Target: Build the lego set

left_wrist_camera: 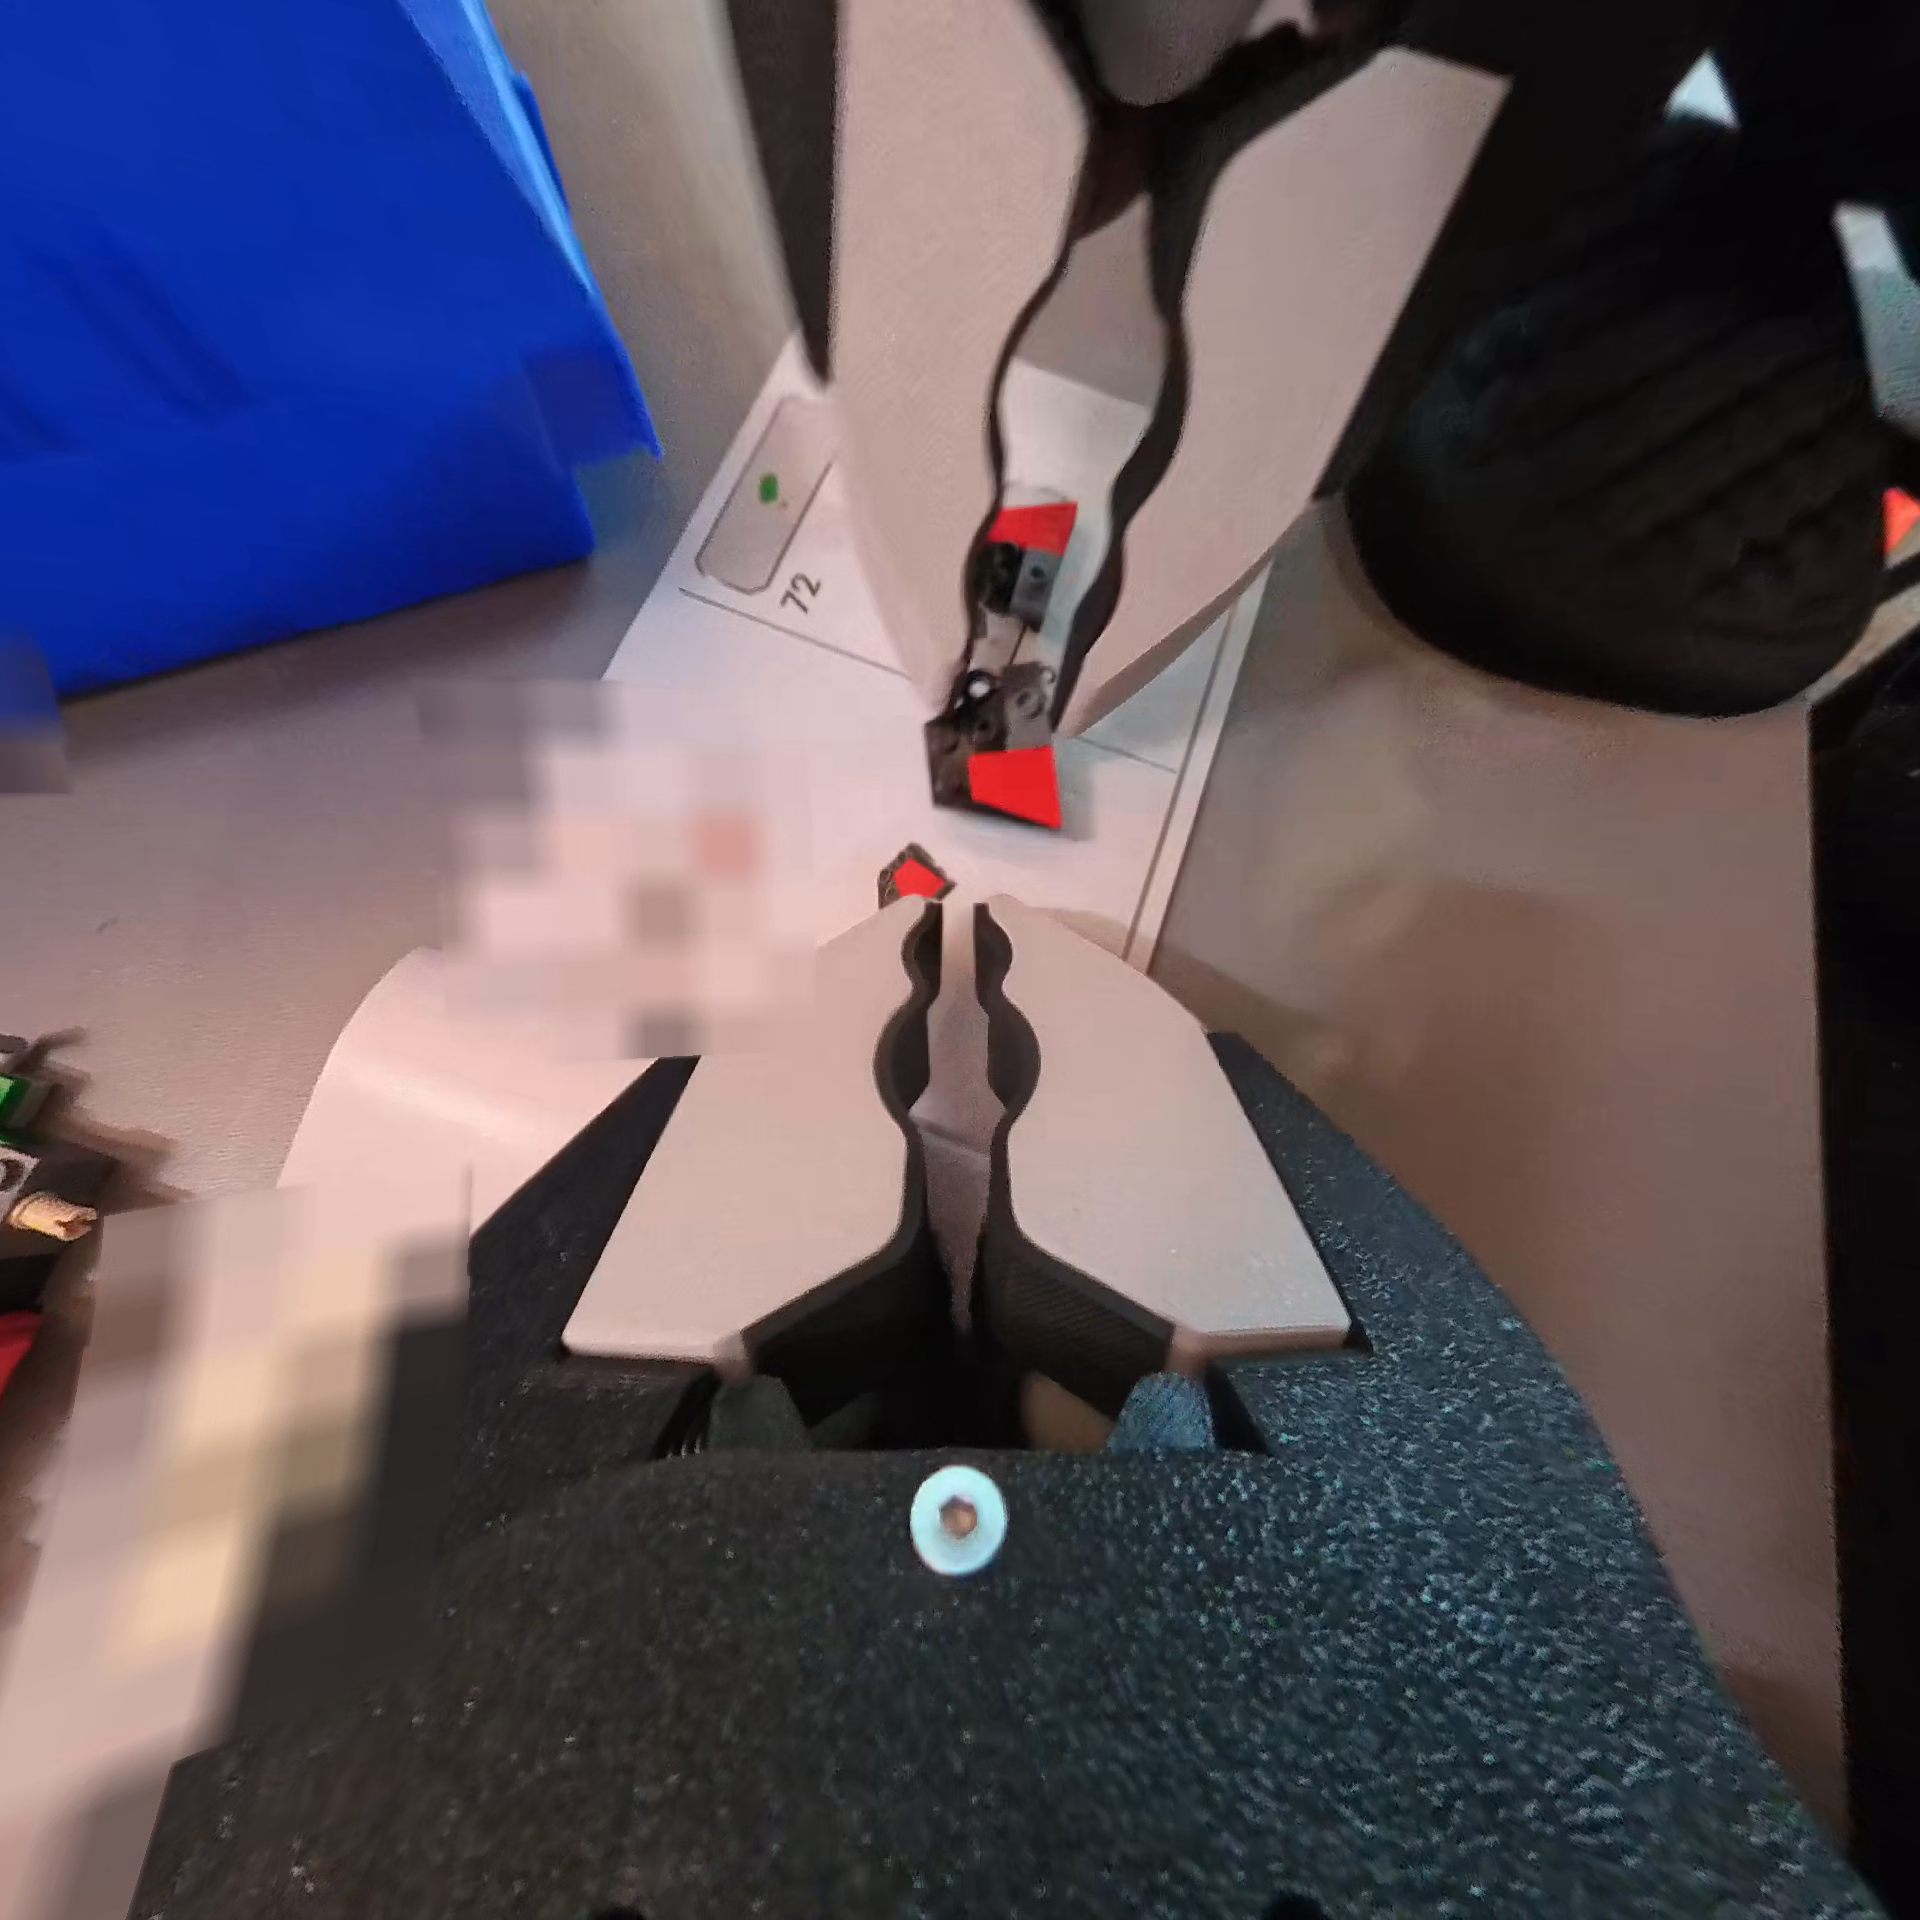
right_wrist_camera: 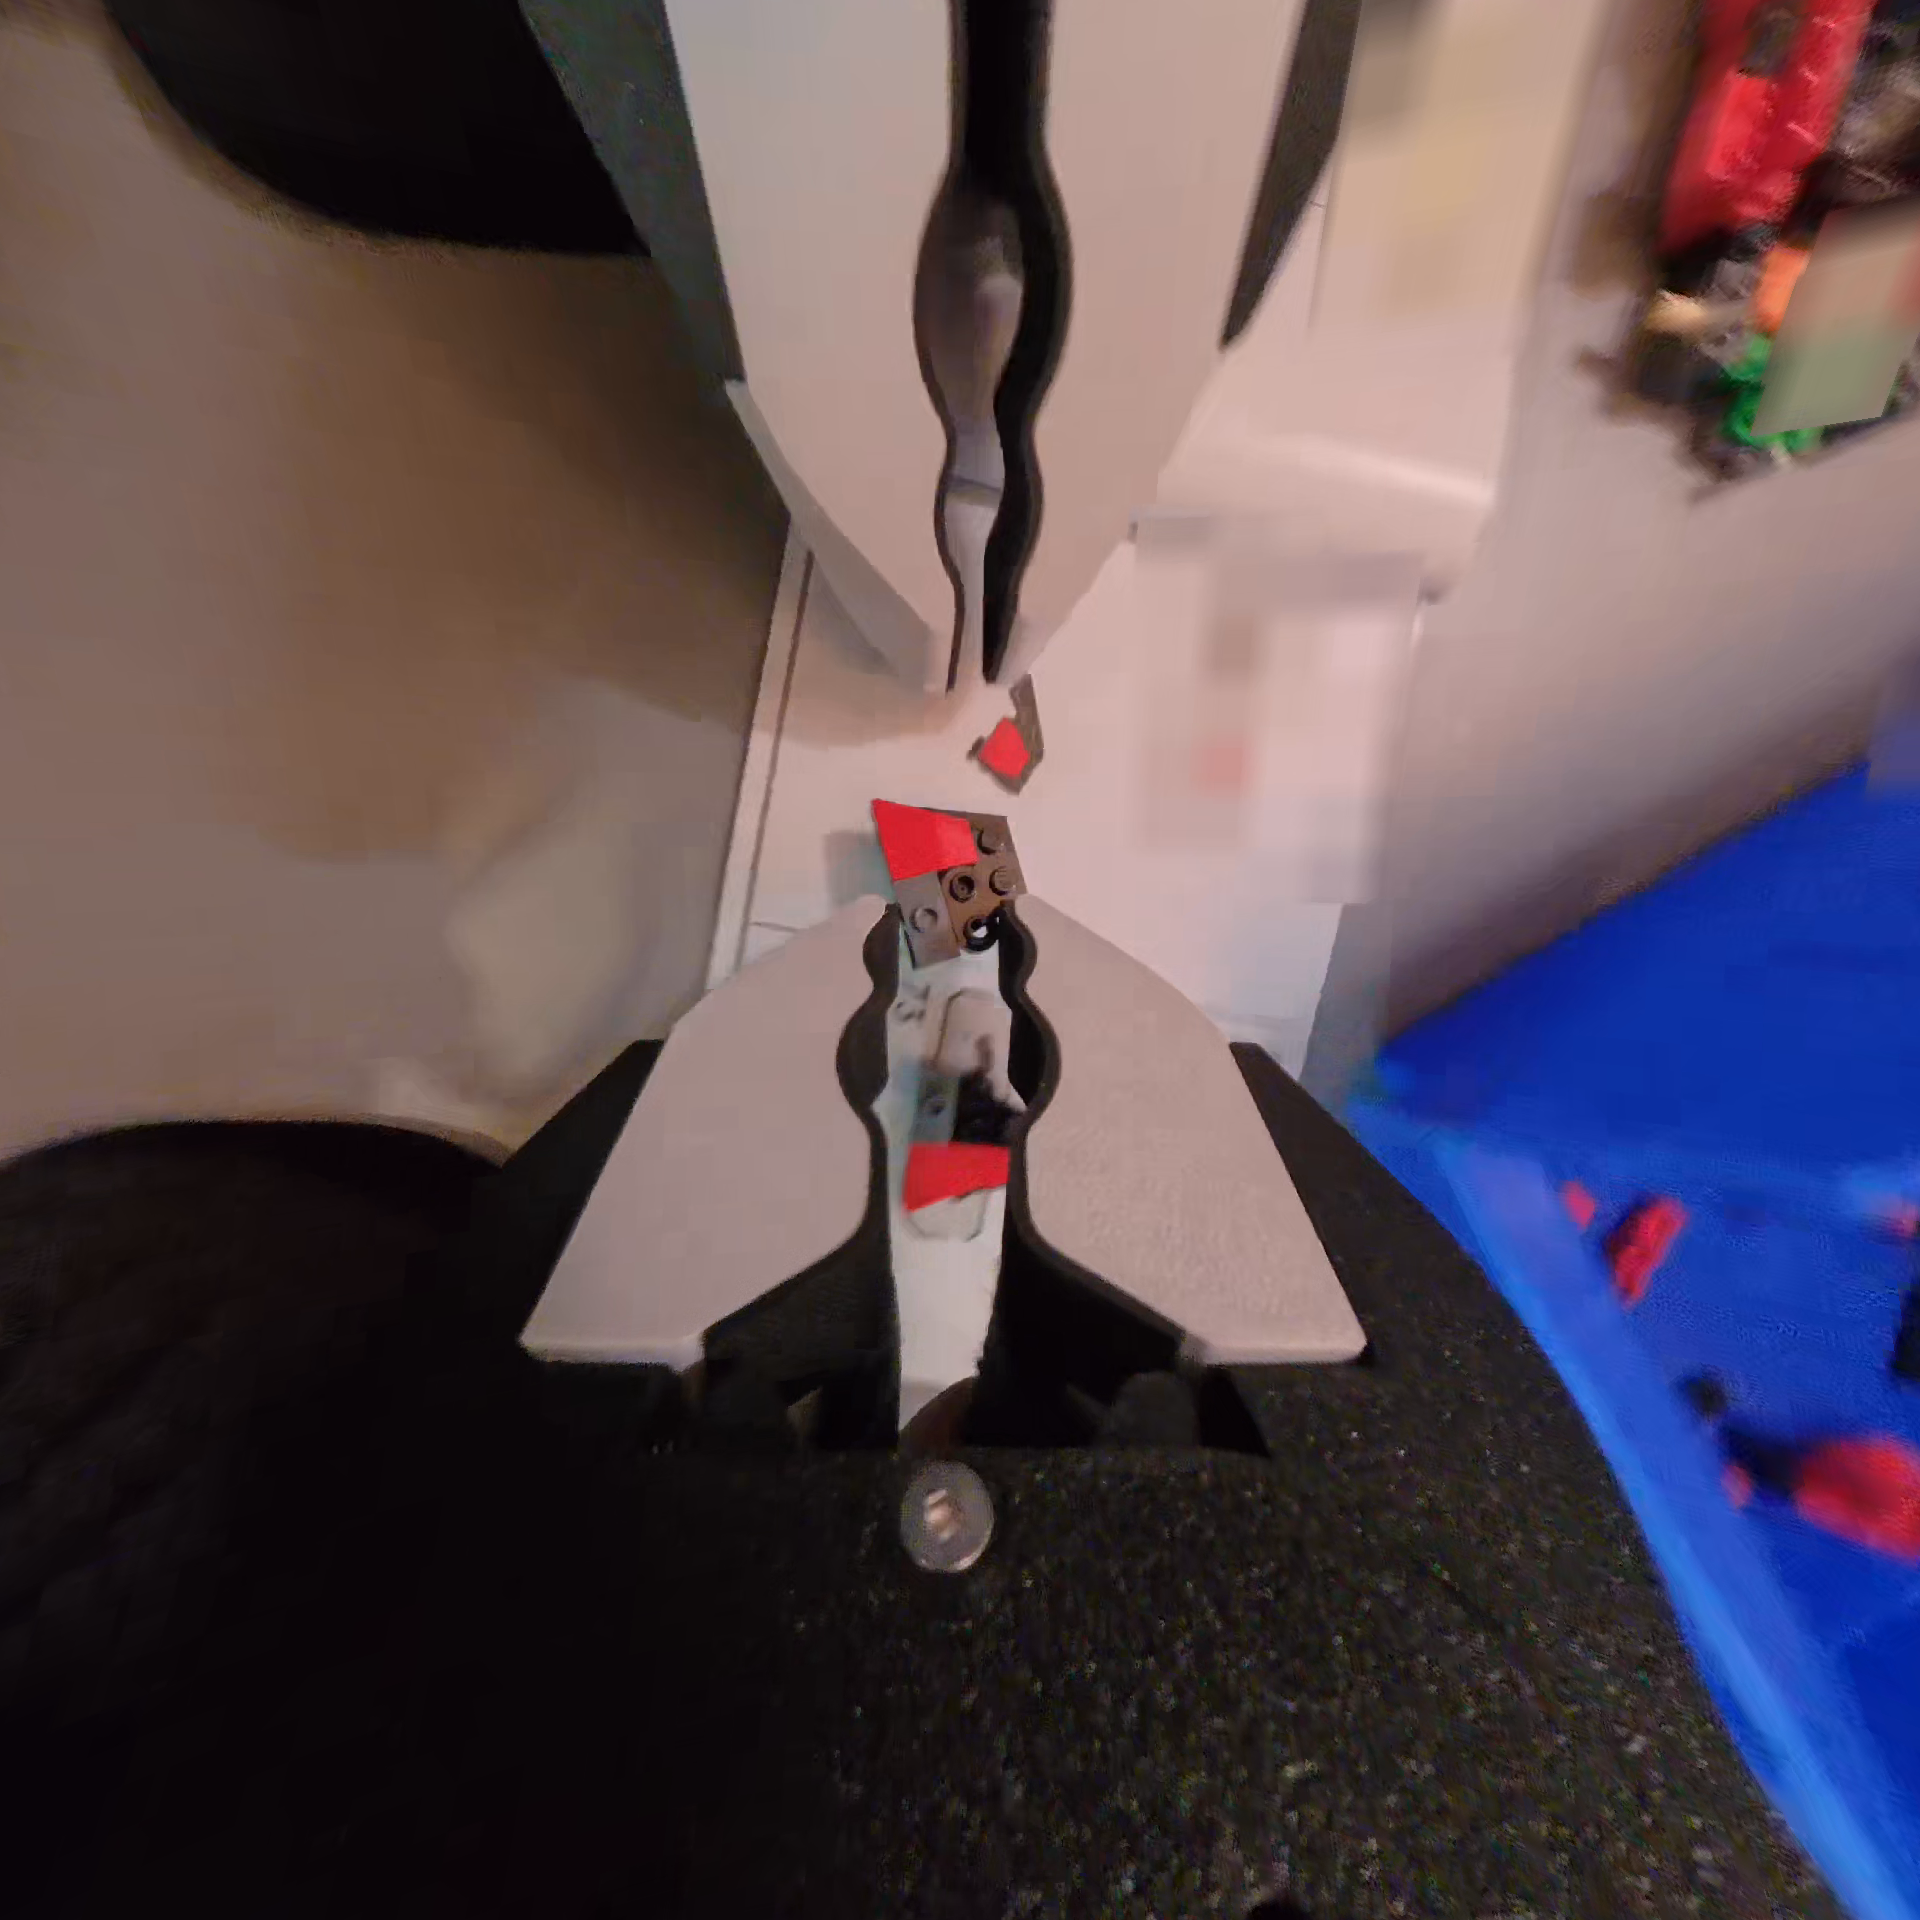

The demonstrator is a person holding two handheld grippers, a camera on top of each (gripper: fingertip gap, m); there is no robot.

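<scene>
Mid-build: right gripper [right_wrist_camera: 951,920] clamps subassembly [right_wrist_camera: 961,873]; left gripper [left_wrist_camera: 956,914] pinches red piece [left_wrist_camera: 914,878], unattached at 12 o'clock.

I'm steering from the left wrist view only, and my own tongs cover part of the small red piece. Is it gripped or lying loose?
Observer: The right wrist view shows the small red piece whole, with a dark edge, just past the tips of the left tongs. I cannot tell whether it is gripped or loose.
Operator: How is the other build held?
Observer: The black and red assembly runs back between the fingers of the right tongs, with its second red wedge deep between them.
Operator: Anything in the blue bin?
Observer: Yes, loose red and dark pieces lie inside the blue bin.
</scene>
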